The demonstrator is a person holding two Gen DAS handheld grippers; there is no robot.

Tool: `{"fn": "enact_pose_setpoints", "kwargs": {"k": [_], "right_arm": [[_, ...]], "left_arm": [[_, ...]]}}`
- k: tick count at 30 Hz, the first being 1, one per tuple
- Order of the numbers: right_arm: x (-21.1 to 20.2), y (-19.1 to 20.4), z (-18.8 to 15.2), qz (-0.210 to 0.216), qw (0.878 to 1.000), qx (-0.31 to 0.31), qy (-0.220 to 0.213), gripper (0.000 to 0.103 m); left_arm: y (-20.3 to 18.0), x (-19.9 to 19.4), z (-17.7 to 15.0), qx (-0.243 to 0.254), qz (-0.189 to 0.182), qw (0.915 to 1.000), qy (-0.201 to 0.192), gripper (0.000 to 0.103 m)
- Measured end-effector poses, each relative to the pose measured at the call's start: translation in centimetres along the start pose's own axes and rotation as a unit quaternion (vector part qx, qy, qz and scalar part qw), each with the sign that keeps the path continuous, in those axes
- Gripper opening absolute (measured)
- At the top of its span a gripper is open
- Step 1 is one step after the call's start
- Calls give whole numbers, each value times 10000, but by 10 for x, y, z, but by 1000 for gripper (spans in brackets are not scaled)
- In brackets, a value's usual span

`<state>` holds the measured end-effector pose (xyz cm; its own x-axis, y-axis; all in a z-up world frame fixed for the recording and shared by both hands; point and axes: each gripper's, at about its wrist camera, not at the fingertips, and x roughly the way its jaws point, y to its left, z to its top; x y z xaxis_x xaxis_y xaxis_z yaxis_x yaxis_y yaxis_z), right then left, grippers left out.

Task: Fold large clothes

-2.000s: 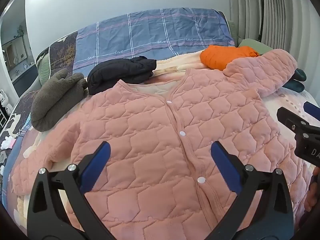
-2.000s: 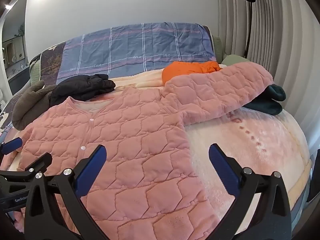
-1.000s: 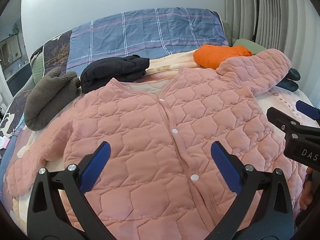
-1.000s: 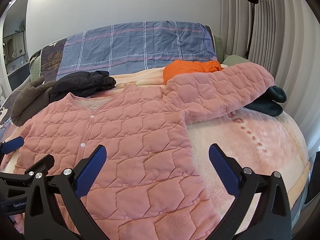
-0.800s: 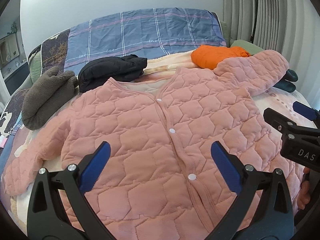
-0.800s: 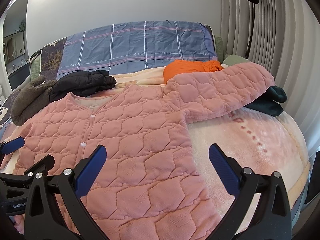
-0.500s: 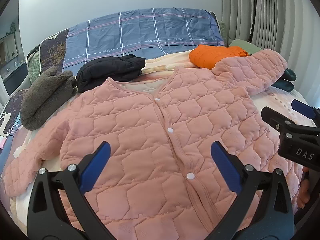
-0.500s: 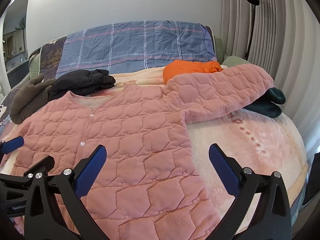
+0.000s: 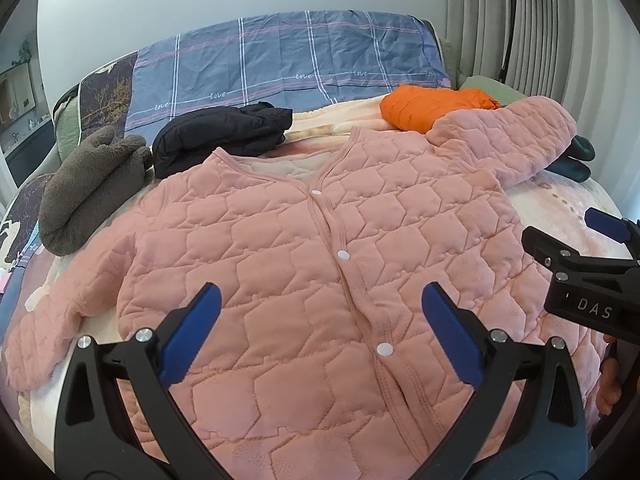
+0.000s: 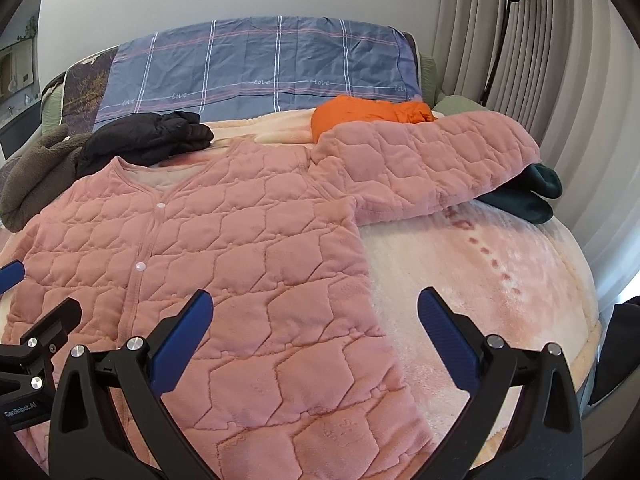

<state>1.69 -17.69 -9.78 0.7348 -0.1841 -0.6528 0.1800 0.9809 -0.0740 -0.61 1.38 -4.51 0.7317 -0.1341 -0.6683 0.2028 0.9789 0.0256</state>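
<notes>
Above the near hem of the garment, the left hand-held gripper (image 9: 318,334) hangs with its blue-padded fingers spread wide apart and nothing between them. The right hand-held gripper (image 10: 314,338) is likewise spread apart and empty, poised over the garment's side edge and the bare blanket.

Only the left wrist view shows the far sleeve end at the bed's left edge, plus fingers of a hand (image 9: 608,384) behind the neighbouring tool. Only the right wrist view shows the full spread of the cream and pink fleece blanket (image 10: 480,264) beside the garment.

No containers are visible.

The pink quilted snap-front jacket (image 9: 320,248) lies flat and face up on the bed, snapped closed with white snaps down the centre placket, neckline toward the headboard. One sleeve extends outward over an orange folded garment (image 9: 432,108) and a dark green garment (image 10: 524,196). A black folded garment (image 9: 224,136) lies just beside the collar, with a grey fleece garment (image 9: 88,188) near it. A blue plaid pillow cover (image 10: 260,68) stands behind them.
</notes>
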Motion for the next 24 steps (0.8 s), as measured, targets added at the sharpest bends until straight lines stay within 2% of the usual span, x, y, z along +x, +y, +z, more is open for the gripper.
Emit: {"fn": "enact_pose_setpoints", "kwargs": {"k": [4,12,24], "right_arm": [[1,1,1,-12,9999,-23,110,102],[1,0,-1,-34,9999,22,-118,102],[-2,0,-3,25,9998,-33,-204,102]], "left_arm": [[0,1,0,-20,-17,10000,5,101],[0,3,-1,-34,6,10000,43,101],[6,1,-3,-154,-163,9997,-59,101]]}}
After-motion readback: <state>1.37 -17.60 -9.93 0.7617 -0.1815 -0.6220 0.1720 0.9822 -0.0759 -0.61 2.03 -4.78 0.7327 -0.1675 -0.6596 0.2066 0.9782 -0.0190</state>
